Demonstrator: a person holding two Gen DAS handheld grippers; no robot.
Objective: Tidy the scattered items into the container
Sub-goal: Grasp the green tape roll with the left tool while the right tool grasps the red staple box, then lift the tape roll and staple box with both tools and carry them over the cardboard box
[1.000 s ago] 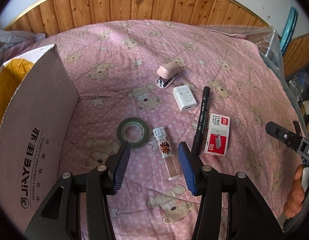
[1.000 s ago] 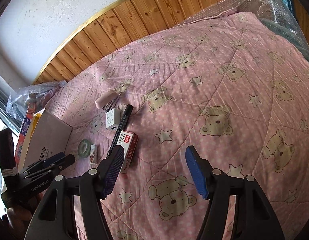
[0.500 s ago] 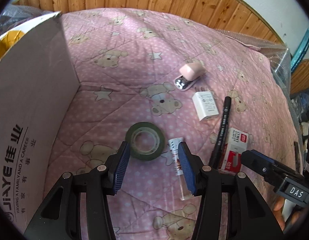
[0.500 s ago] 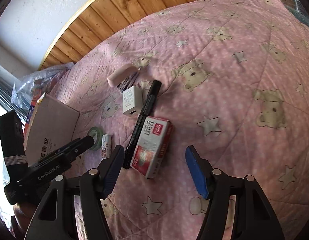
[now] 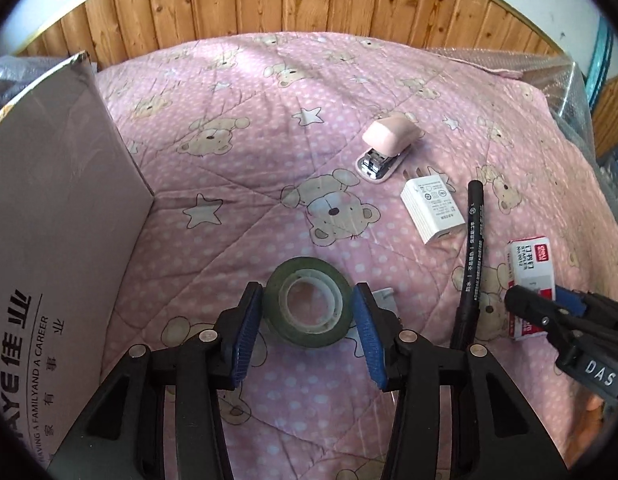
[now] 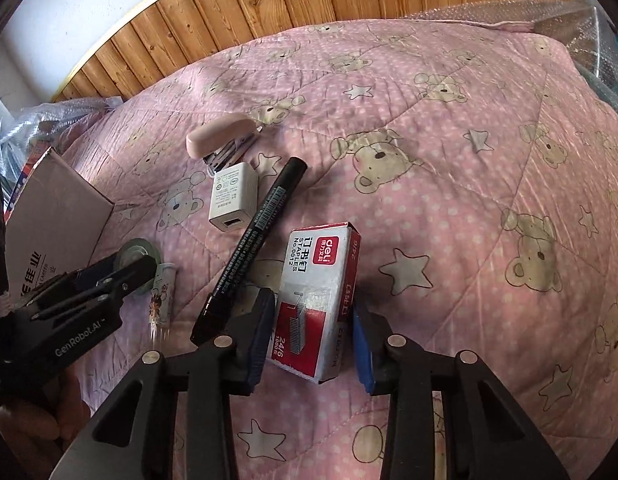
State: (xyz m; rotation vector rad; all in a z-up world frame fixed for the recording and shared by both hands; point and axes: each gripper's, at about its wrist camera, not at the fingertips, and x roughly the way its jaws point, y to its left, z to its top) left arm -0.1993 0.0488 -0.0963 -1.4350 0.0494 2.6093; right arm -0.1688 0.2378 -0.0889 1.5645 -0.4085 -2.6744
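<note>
A dark green tape roll (image 5: 309, 334) lies on the pink bear quilt (image 5: 269, 120), between the blue pads of my left gripper (image 5: 307, 296). Its jaws are closing and the pads touch both sides of the roll. My right gripper (image 6: 313, 308) is closing too, its pads against the long sides of the red-and-white staples box (image 6: 317, 264). The cardboard box (image 5: 49, 220) stands open at the left. Still on the quilt are a pink stapler (image 5: 389, 140), a white charger (image 5: 433, 208), a black marker (image 5: 473, 256) and a lighter (image 6: 163, 292).
A wood-panelled wall (image 5: 309, 0) rises behind the bed. Bubble wrap (image 5: 565, 80) covers the bed's right edge. Plastic bags (image 6: 37, 120) are piled behind the cardboard box. The marker's cap end lies just left of my right gripper's left finger (image 6: 257, 332).
Both grippers came down onto the quilt and narrowed. The left slid from the lighter onto the tape roll. The right swung left over the staples box and closed in on it.
</note>
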